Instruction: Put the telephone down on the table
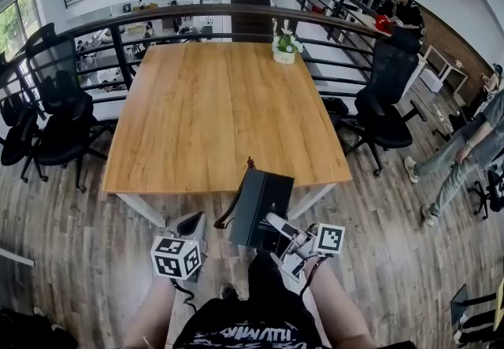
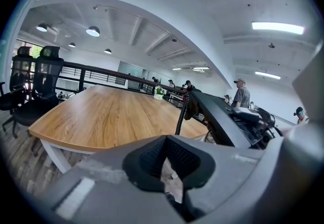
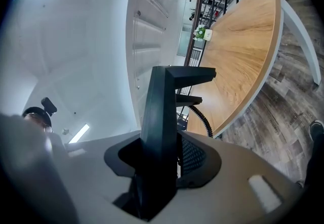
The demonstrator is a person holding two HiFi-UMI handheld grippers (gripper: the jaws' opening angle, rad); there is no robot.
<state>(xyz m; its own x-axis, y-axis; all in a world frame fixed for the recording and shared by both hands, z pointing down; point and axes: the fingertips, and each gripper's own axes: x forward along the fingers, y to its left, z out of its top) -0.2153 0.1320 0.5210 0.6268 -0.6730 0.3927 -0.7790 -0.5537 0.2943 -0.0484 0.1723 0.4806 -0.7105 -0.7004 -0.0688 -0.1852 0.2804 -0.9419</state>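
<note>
The black hard-plastic desk telephone (image 1: 260, 206) was not on the table yet. It hung in the air just off the near edge of the big brown wooden table (image 1: 205, 103), closer to the near right corner, tipped up on its side over the wood floor. The right tool (image 1: 277, 225) was clamped on a thin edge of the telephone's body, and the right gripper view showed the dark slab standing tight between the jaws. The left tool (image 1: 190, 225) waited beside it on the left with its jaws together and nothing in them. A black curly cord (image 1: 228, 217) hung from the telephone toward the floor. The telephone looked stiff and hard, so it likely would not bend or squash. It was probably not very heavy, but it was wide and smooth, so it might twist or slip when held by one edge only. The body's edge looked like the best place to hold, not the springy cord, which might catch on the table's near edge. A small white pot with flowers (image 1: 284, 48) stood at the far edge, well away.
</note>
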